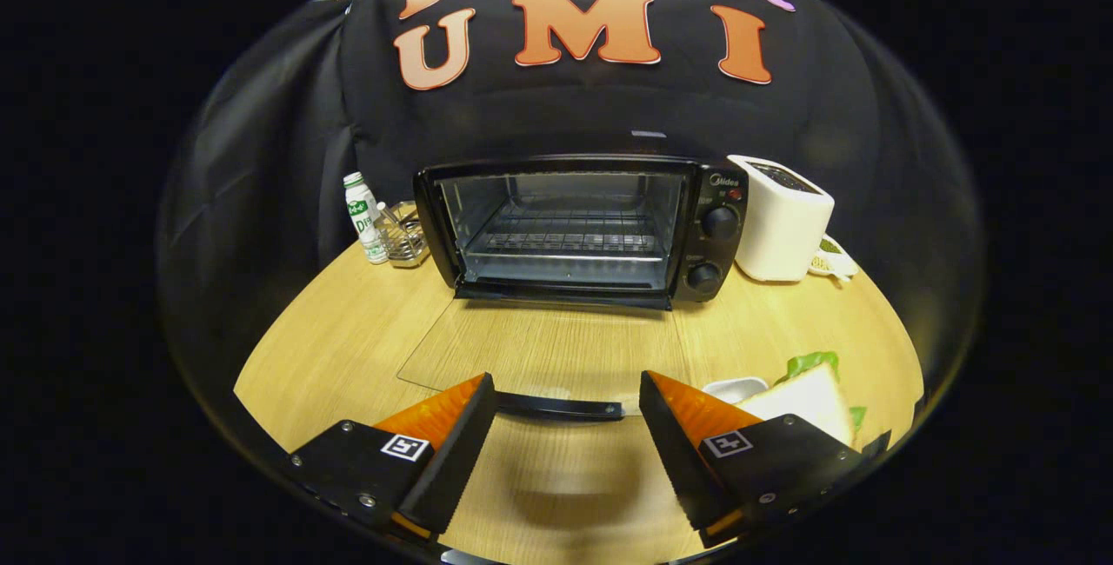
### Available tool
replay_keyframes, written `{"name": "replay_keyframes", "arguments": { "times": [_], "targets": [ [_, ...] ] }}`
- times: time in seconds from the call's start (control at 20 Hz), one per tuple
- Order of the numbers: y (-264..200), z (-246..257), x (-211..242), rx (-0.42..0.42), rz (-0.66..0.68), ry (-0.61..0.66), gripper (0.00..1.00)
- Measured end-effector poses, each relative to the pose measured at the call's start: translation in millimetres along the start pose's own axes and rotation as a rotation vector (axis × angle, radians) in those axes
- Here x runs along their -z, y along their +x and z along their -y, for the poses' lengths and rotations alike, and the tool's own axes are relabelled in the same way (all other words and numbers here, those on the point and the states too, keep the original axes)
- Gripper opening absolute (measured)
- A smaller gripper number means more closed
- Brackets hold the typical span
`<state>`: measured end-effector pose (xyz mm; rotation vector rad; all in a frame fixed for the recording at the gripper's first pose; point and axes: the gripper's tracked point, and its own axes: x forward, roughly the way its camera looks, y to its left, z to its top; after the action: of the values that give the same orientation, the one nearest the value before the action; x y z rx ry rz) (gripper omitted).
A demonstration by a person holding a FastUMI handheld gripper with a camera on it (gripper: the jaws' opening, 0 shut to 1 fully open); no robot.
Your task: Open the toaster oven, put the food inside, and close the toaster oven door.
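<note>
The gripper (567, 408) is spread wide and holds nothing, with the handle (561, 408) of the lowered glass door (539, 348) between its fingers. Just beside the right finger lies the sandwich (813, 400), likely soft and light; grip its flat sides gently. Beyond stands the open toaster oven (578, 230).

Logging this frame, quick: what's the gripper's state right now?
Gripper: open, holding nothing; the door handle lies between its fingers, untouched.

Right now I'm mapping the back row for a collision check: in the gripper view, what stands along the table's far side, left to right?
Bottle → wire rack → toaster oven, door down → white toaster. Fingers open, nearer, astride the door handle.
</note>
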<state>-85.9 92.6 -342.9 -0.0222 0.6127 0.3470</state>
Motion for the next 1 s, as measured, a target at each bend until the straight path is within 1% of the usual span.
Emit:
{"name": "replay_keyframes", "arguments": {
  "times": [0.1, 0.3, 0.5, 0.65, 0.75, 0.85, 1.0],
  "targets": [
    [-15, 18, -8, -0.027, -0.022, -0.018, 0.98],
    [-39, 62, -19, -0.02, -0.068, -0.096, 0.98],
    [-56, 97, -10, -0.023, -0.162, -0.122, 0.98],
    [-60, 123, 7, -0.039, -0.244, -0.039, 0.99],
    [-59, 143, 20, -0.03, -0.3, 0.031, 0.99],
    [-58, 159, 35, -0.022, -0.357, 0.13, 0.98],
    [-47, 173, 53, -0.041, -0.401, 0.284, 1.0]
  ]
}}
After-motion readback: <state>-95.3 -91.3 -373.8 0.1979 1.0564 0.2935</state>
